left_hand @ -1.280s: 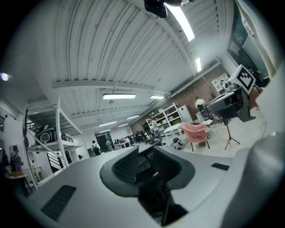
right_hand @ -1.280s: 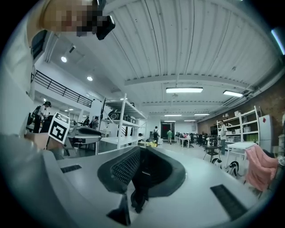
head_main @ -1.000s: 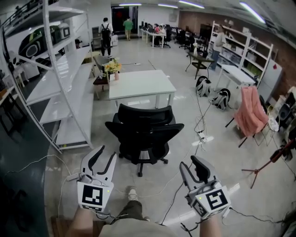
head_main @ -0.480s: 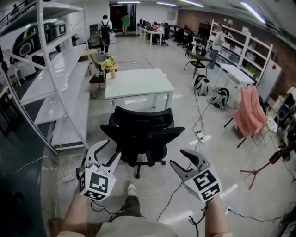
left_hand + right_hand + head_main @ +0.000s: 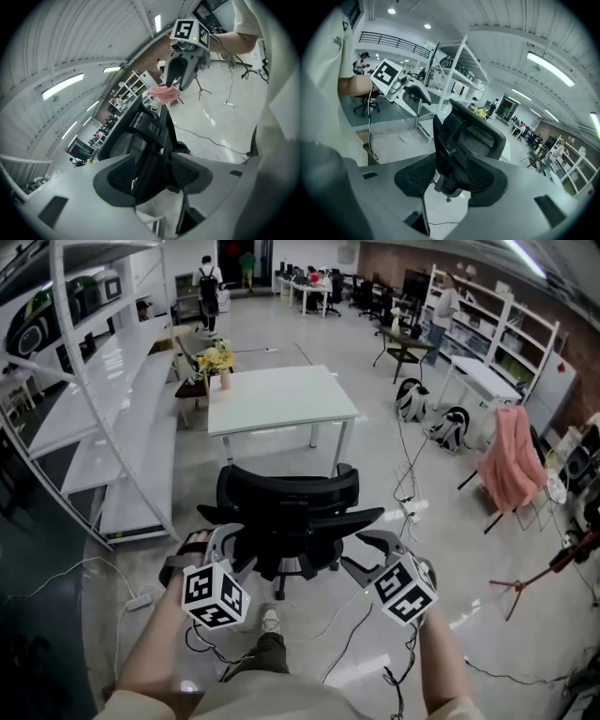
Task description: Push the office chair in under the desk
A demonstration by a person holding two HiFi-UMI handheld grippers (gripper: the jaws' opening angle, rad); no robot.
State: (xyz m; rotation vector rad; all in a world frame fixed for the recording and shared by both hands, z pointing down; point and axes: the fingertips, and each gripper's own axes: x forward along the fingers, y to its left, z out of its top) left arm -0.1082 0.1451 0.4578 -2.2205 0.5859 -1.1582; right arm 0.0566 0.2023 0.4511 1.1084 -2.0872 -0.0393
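One office chair (image 5: 286, 501), one white desk (image 5: 277, 395) beyond, one flower vase (image 5: 223, 379)

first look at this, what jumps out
The black office chair at the middle of the head view, its back toward the person, stands out first, with the white desk beyond it. The left gripper and right gripper flank its back, jaws just opened wide, a black chair part in each gap but not gripped. A pink cloth hangs at the right.
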